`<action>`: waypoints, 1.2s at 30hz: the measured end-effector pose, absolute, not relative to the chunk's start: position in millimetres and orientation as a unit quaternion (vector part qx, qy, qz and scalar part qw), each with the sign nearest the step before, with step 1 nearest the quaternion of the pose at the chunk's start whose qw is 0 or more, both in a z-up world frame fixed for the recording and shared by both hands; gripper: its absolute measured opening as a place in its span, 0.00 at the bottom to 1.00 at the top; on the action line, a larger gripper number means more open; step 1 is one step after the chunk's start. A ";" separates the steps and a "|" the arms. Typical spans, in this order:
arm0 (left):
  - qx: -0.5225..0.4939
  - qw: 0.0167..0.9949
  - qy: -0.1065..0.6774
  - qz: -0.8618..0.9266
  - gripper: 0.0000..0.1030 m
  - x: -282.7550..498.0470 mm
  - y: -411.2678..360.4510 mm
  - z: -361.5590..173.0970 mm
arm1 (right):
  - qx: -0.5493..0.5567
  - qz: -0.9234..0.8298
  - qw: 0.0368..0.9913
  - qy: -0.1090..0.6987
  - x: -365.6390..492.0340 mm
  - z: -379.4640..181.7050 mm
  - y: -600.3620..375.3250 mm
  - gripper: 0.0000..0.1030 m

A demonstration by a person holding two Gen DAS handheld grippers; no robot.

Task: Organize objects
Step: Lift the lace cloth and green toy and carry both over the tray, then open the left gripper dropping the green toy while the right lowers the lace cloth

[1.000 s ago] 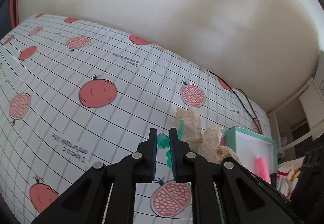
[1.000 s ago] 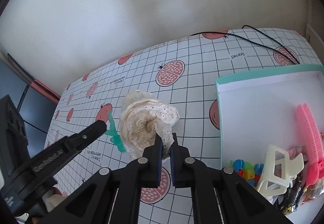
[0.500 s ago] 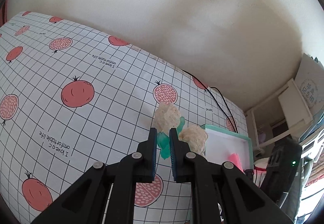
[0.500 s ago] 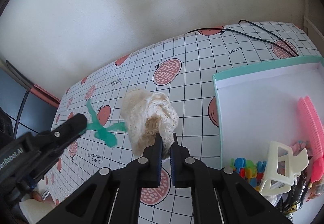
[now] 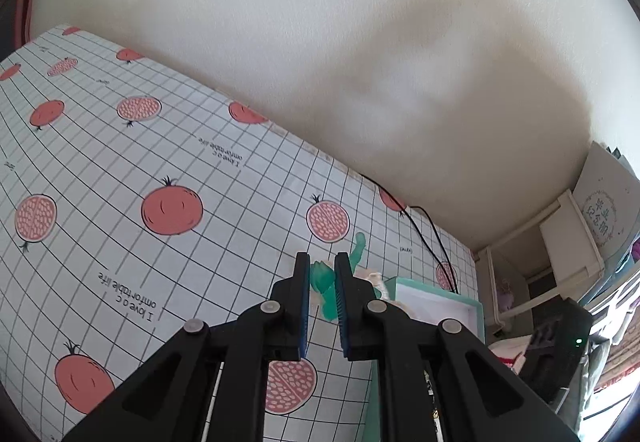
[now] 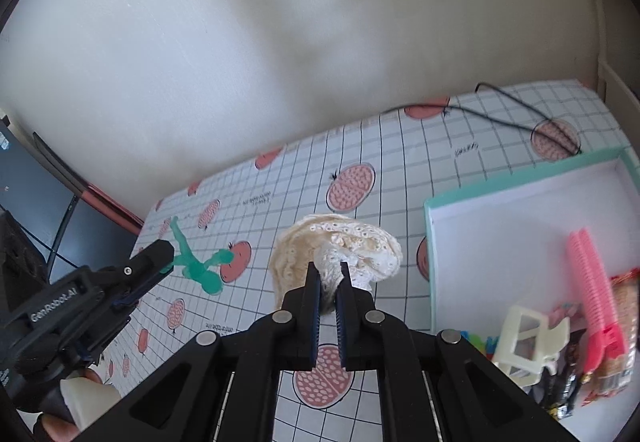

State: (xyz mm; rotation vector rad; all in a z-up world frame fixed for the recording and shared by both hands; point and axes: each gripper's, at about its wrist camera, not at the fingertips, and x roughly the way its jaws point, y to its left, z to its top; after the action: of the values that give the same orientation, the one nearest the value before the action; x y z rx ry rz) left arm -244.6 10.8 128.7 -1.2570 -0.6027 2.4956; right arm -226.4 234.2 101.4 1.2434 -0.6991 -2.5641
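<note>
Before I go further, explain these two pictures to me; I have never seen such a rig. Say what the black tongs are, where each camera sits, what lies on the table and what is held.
There is no robot here. A person holds a black two-finger gripper in each hand, and a fisheye camera on each looks forward along its fingers.

The left wrist view shows the left gripper shut on a small translucent green plastic figure. The right wrist view shows the right gripper shut on a cream lace fabric piece, lifted above the table; the left gripper appears at its left edge.

Below lies a white grid-pattern tablecloth with red pomegranates. On it stands a mint-green open box with a white inside, holding a pink plastic comb, a cream claw hair clip and other small items. A thin black cable runs near the wall.
</note>
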 end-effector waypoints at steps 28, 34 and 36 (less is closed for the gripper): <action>-0.398 0.223 -0.114 0.883 0.12 -205.3 132.6 153.8 | 0.378 -0.900 -0.012 -0.215 -167.8 132.7 380.1 0.06; -0.388 0.242 -0.077 0.886 0.12 -199.9 164.9 146.0 | 0.386 -0.895 -0.030 -0.220 -164.7 122.4 397.7 0.06; -0.388 0.247 -0.072 0.885 0.12 -201.6 170.6 141.3 | 0.388 -0.894 -0.033 -0.222 -163.7 120.0 400.8 0.06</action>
State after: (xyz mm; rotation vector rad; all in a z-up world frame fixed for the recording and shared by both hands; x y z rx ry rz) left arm -201.6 170.6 141.3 -1.0573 -0.1967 2.4148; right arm -163.7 400.8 120.0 1.2456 -0.7111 -2.8681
